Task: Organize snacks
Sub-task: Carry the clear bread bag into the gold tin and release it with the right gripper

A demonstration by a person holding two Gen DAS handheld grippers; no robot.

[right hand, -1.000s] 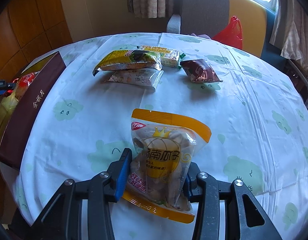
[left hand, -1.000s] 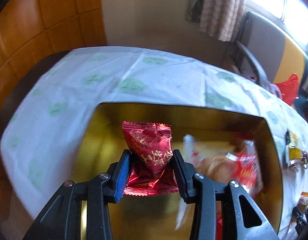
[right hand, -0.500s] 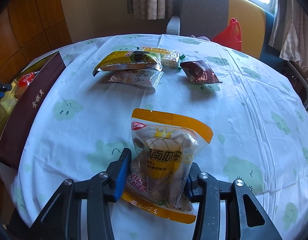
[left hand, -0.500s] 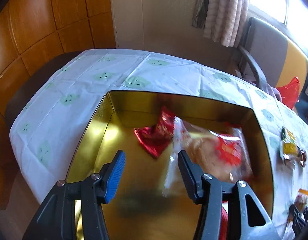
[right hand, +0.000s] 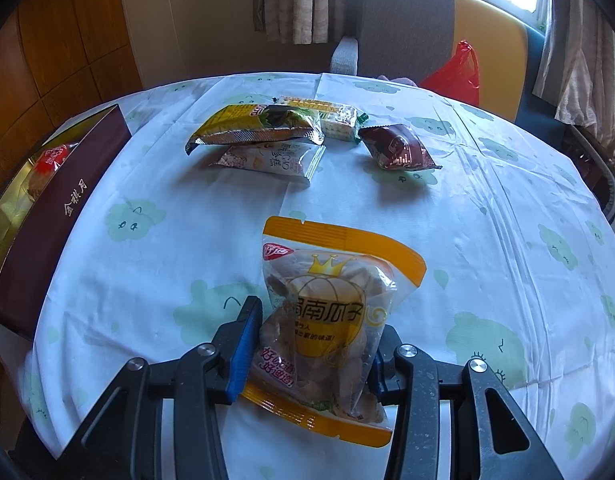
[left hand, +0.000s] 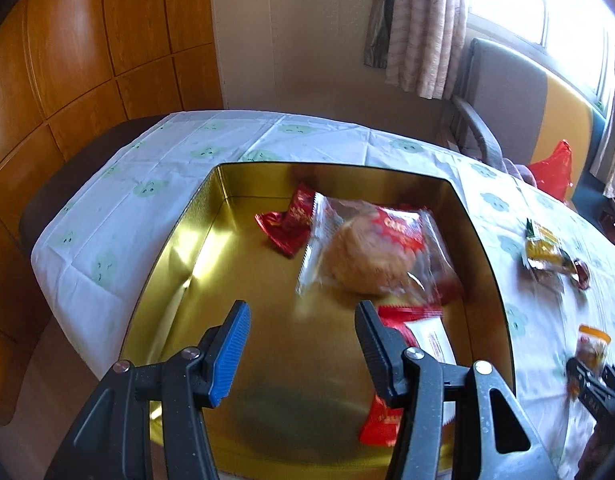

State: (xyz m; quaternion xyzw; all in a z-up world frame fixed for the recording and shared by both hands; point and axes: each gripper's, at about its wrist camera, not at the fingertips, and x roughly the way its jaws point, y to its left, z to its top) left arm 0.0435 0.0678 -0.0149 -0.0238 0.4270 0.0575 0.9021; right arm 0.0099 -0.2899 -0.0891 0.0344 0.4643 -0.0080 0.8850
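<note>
Jaws of right gripper [right hand: 313, 344] clamp seed packet [right hand: 331, 324].

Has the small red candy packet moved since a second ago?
Yes. The red candy packet left the open left gripper and now lies toward the gold tin's far wall, beside the cake packet.

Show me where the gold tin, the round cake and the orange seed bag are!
gold tin [left hand: 195, 280]: left wrist view, bare inner left wall.
round cake [left hand: 369, 258]: left wrist view, middle of the cake.
orange seed bag [right hand: 335, 304]: right wrist view, printed front.
</note>
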